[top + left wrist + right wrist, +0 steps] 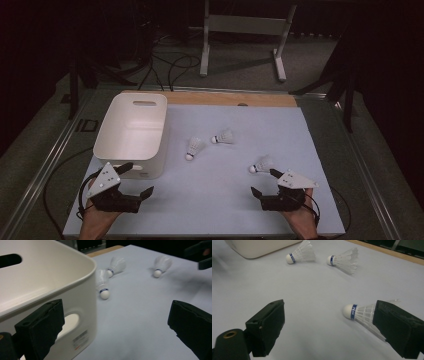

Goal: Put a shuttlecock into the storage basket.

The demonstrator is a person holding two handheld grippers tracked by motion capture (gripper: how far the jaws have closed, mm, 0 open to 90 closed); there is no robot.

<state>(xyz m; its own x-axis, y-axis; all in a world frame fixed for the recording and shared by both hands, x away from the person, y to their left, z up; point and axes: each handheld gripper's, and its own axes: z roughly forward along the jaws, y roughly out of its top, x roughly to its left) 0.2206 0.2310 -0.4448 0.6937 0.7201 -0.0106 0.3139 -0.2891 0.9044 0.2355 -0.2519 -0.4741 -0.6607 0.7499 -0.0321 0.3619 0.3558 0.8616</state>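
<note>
Three white shuttlecocks lie on the pale table sheet [215,190]. Two sit mid-table [194,148] [222,137]. The third [261,165] lies just ahead of my right gripper [265,183], which is open. In the right gripper view this shuttlecock [359,312] rests on the sheet with its feathers partly hidden behind the right-hand jaw, and the gripper [332,327] holds nothing. My left gripper [137,180] stands open beside the near corner of the white bin [132,132]. In the left gripper view the gripper [117,327] is open, with the bin [50,280] close on the left.
The white bin has handle slots and a label on its near wall [81,340]. A wooden strip [230,98] runs along the table's far edge. Beyond it stand a white frame [245,25] and floor cables [170,65]. Metal rails border the table.
</note>
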